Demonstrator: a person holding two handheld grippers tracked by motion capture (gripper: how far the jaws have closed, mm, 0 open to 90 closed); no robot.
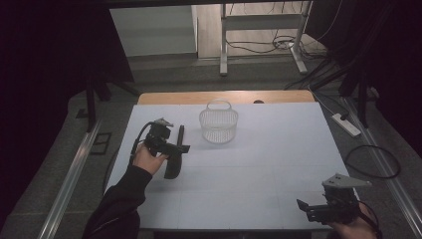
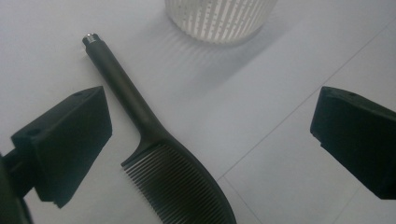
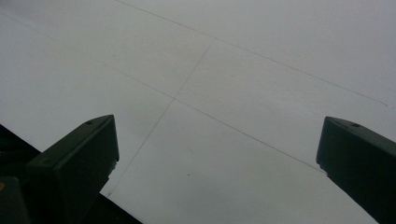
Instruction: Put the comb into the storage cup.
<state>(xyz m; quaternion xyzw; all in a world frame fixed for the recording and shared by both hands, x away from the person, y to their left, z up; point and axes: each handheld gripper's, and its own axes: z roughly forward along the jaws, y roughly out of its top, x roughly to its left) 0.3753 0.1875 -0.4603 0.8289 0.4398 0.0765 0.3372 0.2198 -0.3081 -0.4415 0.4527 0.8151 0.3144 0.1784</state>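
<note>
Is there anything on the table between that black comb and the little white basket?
No. In the left gripper view, bare white table separates the comb from the basket, crossed by the basket's striped shadow.

Basket just beyond comb; elsewhere open table.

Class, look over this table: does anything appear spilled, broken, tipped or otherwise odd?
Nothing stands out. The black comb lies flat and intact on the white table, the white basket stands upright beyond it, and the left hand-held gripper is open above the comb.
</note>
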